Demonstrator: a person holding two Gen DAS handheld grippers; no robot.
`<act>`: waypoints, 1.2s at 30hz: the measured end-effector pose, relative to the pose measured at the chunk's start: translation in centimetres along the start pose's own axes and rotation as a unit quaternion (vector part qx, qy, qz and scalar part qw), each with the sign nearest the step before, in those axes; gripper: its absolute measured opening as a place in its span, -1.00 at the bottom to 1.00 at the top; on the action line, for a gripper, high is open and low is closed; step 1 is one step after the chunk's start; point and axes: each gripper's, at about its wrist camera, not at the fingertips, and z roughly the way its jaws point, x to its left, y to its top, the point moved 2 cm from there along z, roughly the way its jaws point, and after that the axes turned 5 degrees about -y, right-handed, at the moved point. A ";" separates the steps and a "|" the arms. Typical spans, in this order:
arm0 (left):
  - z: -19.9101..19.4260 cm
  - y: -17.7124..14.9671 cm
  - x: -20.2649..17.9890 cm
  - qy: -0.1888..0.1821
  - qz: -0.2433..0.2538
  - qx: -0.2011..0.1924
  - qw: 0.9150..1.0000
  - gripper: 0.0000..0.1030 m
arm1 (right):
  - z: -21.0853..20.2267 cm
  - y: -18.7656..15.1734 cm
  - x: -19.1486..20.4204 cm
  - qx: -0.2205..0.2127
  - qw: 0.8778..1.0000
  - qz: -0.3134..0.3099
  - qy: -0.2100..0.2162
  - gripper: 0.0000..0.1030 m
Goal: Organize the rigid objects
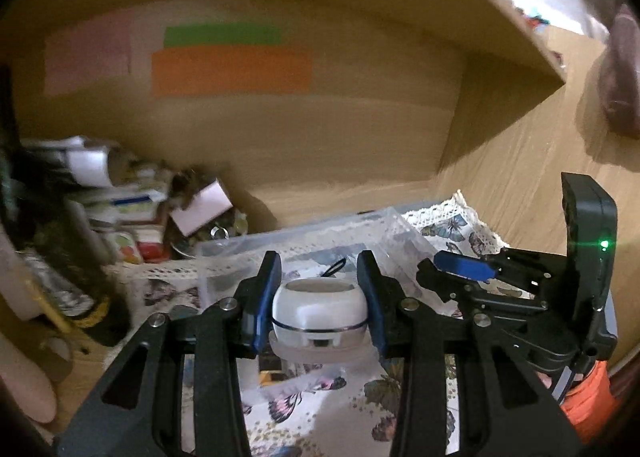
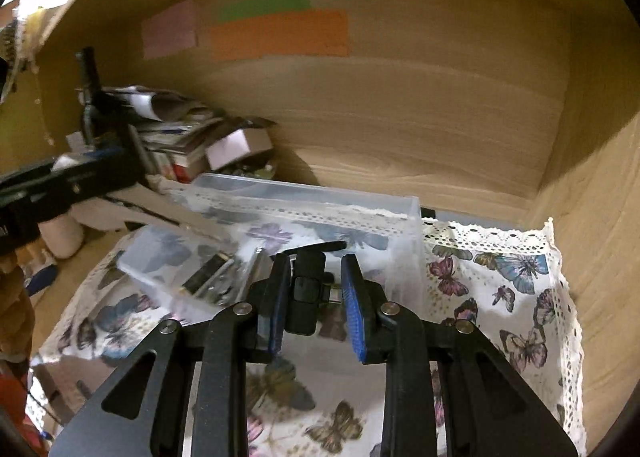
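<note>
My left gripper (image 1: 319, 289) is shut on a small round white device (image 1: 319, 311) with a silver band, held above the butterfly cloth near a clear plastic box (image 1: 384, 229). My right gripper (image 2: 316, 297) has a small black device (image 2: 306, 297) with a loop strap between its pads; it touches the left pad, with a gap to the right pad. It hangs just in front of the clear plastic box (image 2: 320, 201). The right gripper also shows in the left wrist view (image 1: 460, 267), at the right of the box. The left gripper shows in the right wrist view (image 2: 76, 173), at the left.
A butterfly-print cloth (image 2: 500, 289) with a lace edge covers the shelf floor. A pile of papers and small boxes (image 1: 132, 201) fills the back left corner. A clear lid (image 2: 180, 257) lies left of the box. Wooden walls close in behind and right.
</note>
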 end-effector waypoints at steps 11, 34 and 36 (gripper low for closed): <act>5.3 -1.4 2.0 0.000 -0.015 0.045 0.999 -0.24 | 5.1 -0.7 -1.4 0.059 0.998 -0.007 -0.023 -0.54; -0.3 -1.8 1.5 0.043 -0.017 0.013 0.999 0.07 | -1.2 0.7 0.0 -0.005 1.000 -0.011 -0.010 -0.04; -2.0 -1.9 0.8 0.047 -0.009 -0.004 0.999 0.13 | -2.9 0.8 0.4 -0.026 1.000 -0.010 -0.009 0.11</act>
